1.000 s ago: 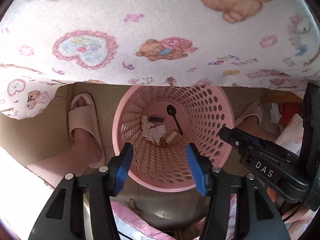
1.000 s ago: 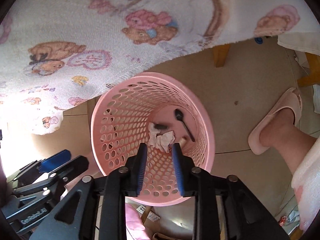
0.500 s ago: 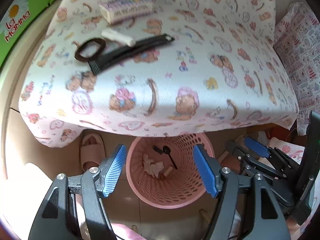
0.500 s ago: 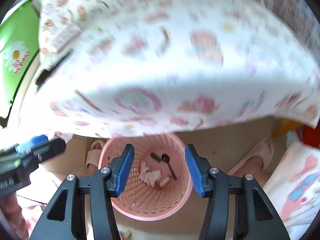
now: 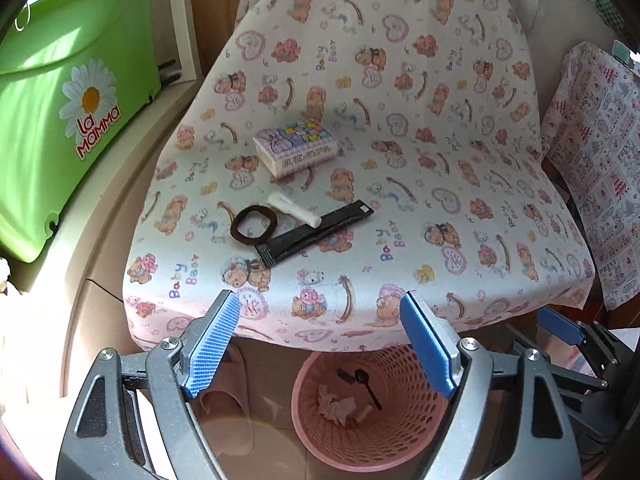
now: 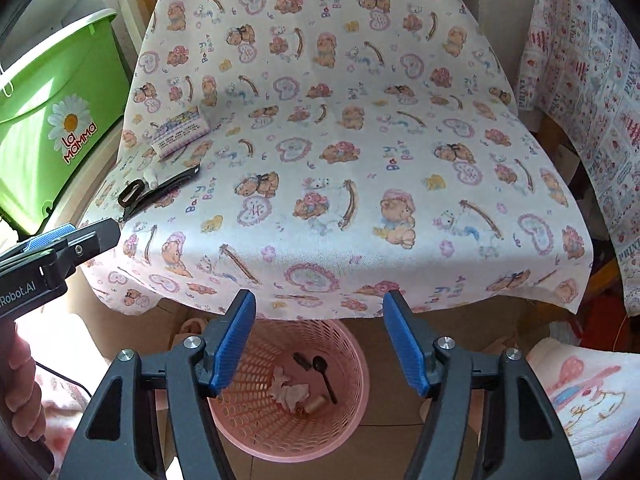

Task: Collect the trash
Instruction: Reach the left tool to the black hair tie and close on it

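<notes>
A pink mesh basket (image 5: 404,440) (image 6: 352,420) stands on the floor under the table's front edge, holding crumpled paper (image 5: 336,406), a black spoon (image 5: 368,386) and small bits. On the bear-print cloth (image 5: 440,160) lie a small box (image 5: 296,148), a white tube (image 5: 294,210), a brown hair band (image 5: 254,226) and a black sachet (image 5: 316,232); they also show at the left in the right wrist view, near the box (image 6: 180,132). My left gripper (image 5: 320,344) and right gripper (image 6: 320,340) are both open, empty, above the basket.
A green tub (image 5: 60,100) marked "La Mamma" stands left of the table. A second patterned cloth (image 5: 600,160) hangs at the right. A pink slipper (image 5: 228,384) lies on the floor left of the basket. The left gripper's body (image 6: 52,256) shows in the right view.
Both grippers have risen and pulled back from the basket, so the table top with its objects came into view. The right gripper's jaws went from narrow to wide open.
</notes>
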Tool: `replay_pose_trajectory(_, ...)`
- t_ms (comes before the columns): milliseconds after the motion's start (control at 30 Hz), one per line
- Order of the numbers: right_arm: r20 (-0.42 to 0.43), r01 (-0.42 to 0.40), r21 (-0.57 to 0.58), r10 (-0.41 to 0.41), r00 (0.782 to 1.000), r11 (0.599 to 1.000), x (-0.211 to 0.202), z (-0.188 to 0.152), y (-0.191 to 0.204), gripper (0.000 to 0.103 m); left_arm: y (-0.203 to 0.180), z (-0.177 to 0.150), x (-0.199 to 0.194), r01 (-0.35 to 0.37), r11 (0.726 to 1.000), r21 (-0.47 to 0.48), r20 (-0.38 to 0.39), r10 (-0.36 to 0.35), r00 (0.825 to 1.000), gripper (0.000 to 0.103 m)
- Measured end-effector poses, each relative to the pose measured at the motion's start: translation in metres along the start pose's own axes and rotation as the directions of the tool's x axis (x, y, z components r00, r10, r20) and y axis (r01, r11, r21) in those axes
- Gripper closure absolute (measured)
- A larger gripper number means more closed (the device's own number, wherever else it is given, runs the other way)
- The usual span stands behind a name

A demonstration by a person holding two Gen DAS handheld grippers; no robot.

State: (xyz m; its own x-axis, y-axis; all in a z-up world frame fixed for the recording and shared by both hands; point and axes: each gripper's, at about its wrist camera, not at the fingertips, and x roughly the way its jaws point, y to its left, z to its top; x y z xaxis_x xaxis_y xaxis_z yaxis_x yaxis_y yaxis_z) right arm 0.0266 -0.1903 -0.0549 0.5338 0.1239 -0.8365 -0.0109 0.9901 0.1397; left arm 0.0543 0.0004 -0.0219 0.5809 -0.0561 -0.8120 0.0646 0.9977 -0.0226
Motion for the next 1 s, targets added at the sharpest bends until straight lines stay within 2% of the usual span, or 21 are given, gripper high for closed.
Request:
replay_pose_trajectory(133, 0.037, 0.008, -0.022, -0.007, 0.999, 1.000, -0.008, 0.004, 0.004, 0.031, -0.001, 0.003, -0.016, -0.029, 0.999, 0.036, 0.076, 0.026, 0.997, 0.014)
replay_pose_trajectory(200, 0.056, 0.011, -0.038, -0.009, 0.998, 0.999, -0.012, 0.005, 0.006, 0.029, -0.002, 0.008, -0.023, -0.041, 0.998, 0.055, 0.104, 0.035, 0.994, 0.005)
replay_pose_trajectory(267, 0.076, 0.019, -0.053, -0.015, 0.997, 0.998, -0.016, 0.008, 0.009, 0.029, 0.000, 0.018, -0.031, -0.051, 0.995, 0.087, 0.122, 0.040, 0.992, 0.003)
replay_pose_trajectory(400, 0.099, 0.013, -0.072, -0.006, 0.995, 0.997, -0.019, 0.017, 0.016, 0.028, 0.021, 0.045, -0.056, -0.010, 0.999, 0.041, 0.174, 0.003, 0.985, 0.001)
replay_pose_trajectory(467, 0.120, 0.009, -0.090, 0.002, 0.993, 0.996, -0.023, 0.024, 0.020, 0.028, 0.032, 0.060, -0.066, -0.022, 1.000, 0.004, 0.228, 0.021, 0.973, 0.001)
replay_pose_trajectory(567, 0.145, 0.013, -0.119, 0.004, 0.989, 0.993, -0.029, 0.036, 0.025, 0.026, 0.044, 0.078, -0.074, -0.087, 0.995, -0.045, 0.328, 0.097, 0.940, 0.001)
replay_pose_trajectory(600, 0.151, 0.014, -0.132, 0.006, 0.988, 0.991, -0.032, 0.042, 0.026, 0.026, 0.046, 0.083, -0.073, -0.105, 0.994, -0.040, 0.334, 0.112, 0.936, 0.001)
replay_pose_trajectory(667, 0.159, 0.005, -0.153, 0.019, 0.987, 0.988, -0.036, 0.056, 0.028, 0.025, 0.049, 0.094, -0.068, -0.110, 0.994, -0.013, 0.323, 0.108, 0.940, 0.001)
replay_pose_trajectory(733, 0.178, 0.002, -0.178, 0.030, 0.984, 0.984, -0.042, 0.071, 0.028, 0.024, 0.053, 0.102, -0.059, -0.096, 0.995, 0.004, 0.290, 0.090, 0.953, 0.001)
replay_pose_trajectory(867, 0.238, 0.035, -0.226, 0.021, 0.971, 0.973, -0.048, 0.092, 0.029, 0.019, 0.062, 0.100, -0.035, -0.046, 0.999, -0.029, 0.207, 0.051, 0.977, 0.001)
replay_pose_trajectory(1000, 0.252, 0.039, -0.204, 0.014, 0.968, 0.978, -0.033, 0.093, 0.021, 0.018, 0.070, 0.087, 0.006, -0.070, 0.997, -0.045, 0.067, 0.073, 0.995, 0.004)
